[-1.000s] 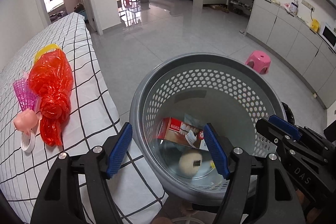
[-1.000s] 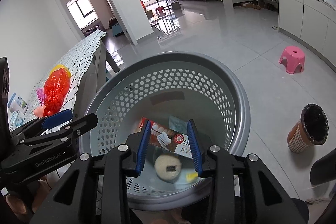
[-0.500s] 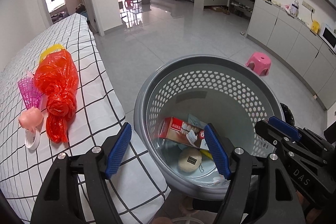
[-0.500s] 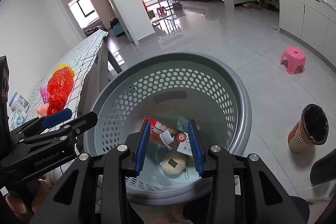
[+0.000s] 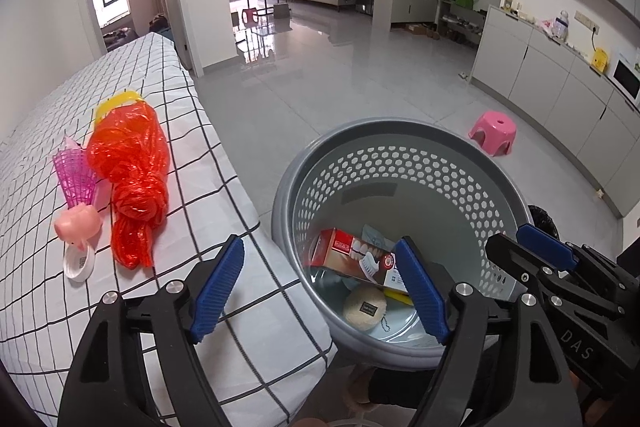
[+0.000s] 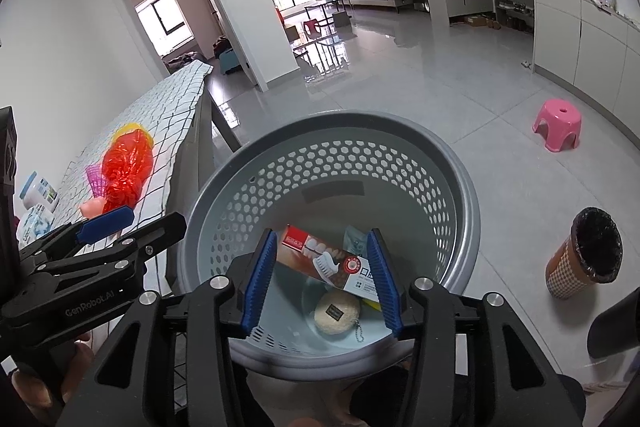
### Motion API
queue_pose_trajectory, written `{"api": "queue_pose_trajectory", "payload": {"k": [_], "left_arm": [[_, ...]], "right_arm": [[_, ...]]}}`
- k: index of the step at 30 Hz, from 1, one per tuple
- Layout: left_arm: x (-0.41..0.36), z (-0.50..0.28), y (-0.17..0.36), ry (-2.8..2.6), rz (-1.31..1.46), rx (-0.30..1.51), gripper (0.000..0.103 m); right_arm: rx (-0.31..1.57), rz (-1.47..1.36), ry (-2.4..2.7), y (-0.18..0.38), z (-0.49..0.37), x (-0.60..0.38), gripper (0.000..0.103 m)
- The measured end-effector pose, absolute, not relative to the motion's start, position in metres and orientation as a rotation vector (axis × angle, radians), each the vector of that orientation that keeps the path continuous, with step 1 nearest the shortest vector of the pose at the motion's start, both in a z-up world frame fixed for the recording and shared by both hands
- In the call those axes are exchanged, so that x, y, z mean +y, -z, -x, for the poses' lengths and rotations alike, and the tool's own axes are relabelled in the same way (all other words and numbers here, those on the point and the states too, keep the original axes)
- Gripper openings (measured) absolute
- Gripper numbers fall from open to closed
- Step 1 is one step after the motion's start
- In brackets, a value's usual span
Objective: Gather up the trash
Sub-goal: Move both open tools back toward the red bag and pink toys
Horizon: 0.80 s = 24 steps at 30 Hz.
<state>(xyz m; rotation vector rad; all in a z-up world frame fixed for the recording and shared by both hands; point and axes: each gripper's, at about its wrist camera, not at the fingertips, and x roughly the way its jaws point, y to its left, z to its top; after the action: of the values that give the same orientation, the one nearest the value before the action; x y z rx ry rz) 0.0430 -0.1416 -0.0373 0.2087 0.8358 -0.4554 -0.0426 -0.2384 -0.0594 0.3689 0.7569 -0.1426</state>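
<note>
A grey perforated basket [image 5: 400, 131] [image 6: 340, 121] stands on the floor beside the table. In it lie a red toothpaste box [image 5: 348, 255] [image 6: 320, 255] and a round beige puff with a black tag [image 5: 365, 311] [image 6: 336, 313]. My right gripper [image 6: 322, 235] hangs over the basket, its jaws opening with nothing between them. My left gripper [image 5: 319, 243] hovers over the table's edge and the basket's rim, jaws opening wide and empty. On the checked tablecloth [image 5: 168, 87] lie a knotted red plastic bag [image 5: 128, 167] [image 6: 126, 167], a pink shuttlecock [image 5: 74, 179], a pink toy [image 5: 78, 223] and a white cap [image 5: 79, 263].
A pink stool [image 5: 493, 131] [image 6: 557, 125] stands on the tiled floor to the right. A small checked bin with a black liner [image 6: 592, 255] sits right of the basket. Bottles [image 6: 38, 191] stand on the table's near left. White cabinets line the right wall.
Both grippers' jaws have spread wider. The left gripper has drifted toward the table, so more cloth shows. The puff, blurred a second ago, lies still in the basket.
</note>
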Motion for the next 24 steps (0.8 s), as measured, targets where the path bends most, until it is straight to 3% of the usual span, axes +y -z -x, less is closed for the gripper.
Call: {"api": "queue_pose_trajectory", "payload": {"k": [12,24], "left_arm": [[-0.099,-0.046,0.026,0.388,-0.153,0.814,0.086],[-0.016,-0.066,0.023,0.185,-0.081,0.804,0.087]], "right_arm": [[0.758,-0.338,0.071,0.054,0.028,-0.208,0.054],[0.782,-0.257,-0.094,0.050,-0.021,-0.145,0.059]]}}
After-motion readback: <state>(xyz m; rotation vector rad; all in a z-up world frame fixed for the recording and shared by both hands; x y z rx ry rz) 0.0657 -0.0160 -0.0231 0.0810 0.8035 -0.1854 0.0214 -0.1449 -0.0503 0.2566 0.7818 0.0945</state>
